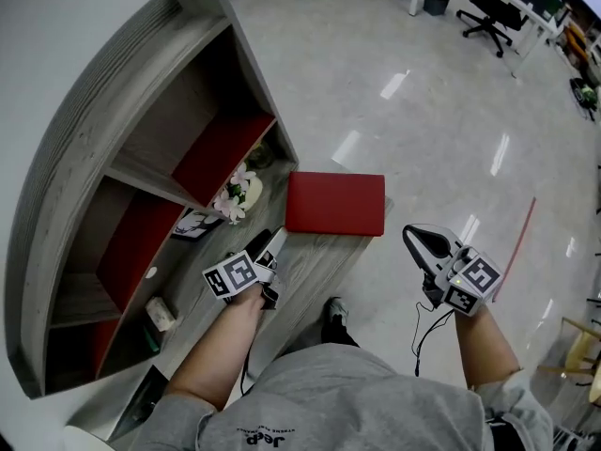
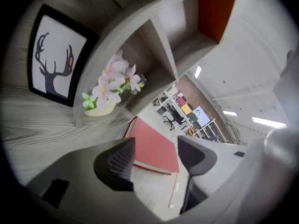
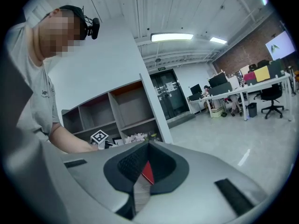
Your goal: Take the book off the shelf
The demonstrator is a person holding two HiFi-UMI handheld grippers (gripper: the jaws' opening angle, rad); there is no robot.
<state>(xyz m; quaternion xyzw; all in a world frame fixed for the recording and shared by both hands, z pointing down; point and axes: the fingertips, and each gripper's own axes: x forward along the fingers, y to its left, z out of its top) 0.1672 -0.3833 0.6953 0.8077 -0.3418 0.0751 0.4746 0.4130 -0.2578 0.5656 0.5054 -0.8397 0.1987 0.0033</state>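
Note:
The red book point(image 1: 335, 203) lies flat at the far end of the grey wooden ledge point(image 1: 310, 261) in front of the shelf unit point(image 1: 141, 158). My left gripper point(image 1: 274, 242) hovers low over the ledge just short of the book, pointing at it. In the left gripper view its jaws point(image 2: 156, 153) stand open with nothing between them, and the book point(image 2: 152, 146) shows beyond the gap. My right gripper point(image 1: 410, 233) is held out over the floor to the right of the ledge, apart from the book. Its jaws point(image 3: 148, 146) are shut and empty; a sliver of the book point(image 3: 147, 171) shows below them.
A pot of pink and white flowers point(image 1: 239, 194) and a framed deer picture point(image 2: 53, 55) stand on the ledge to the left of the book. The shelf has red back panels point(image 1: 221, 153). Office desks and chairs point(image 1: 488, 12) stand far off across the glossy floor.

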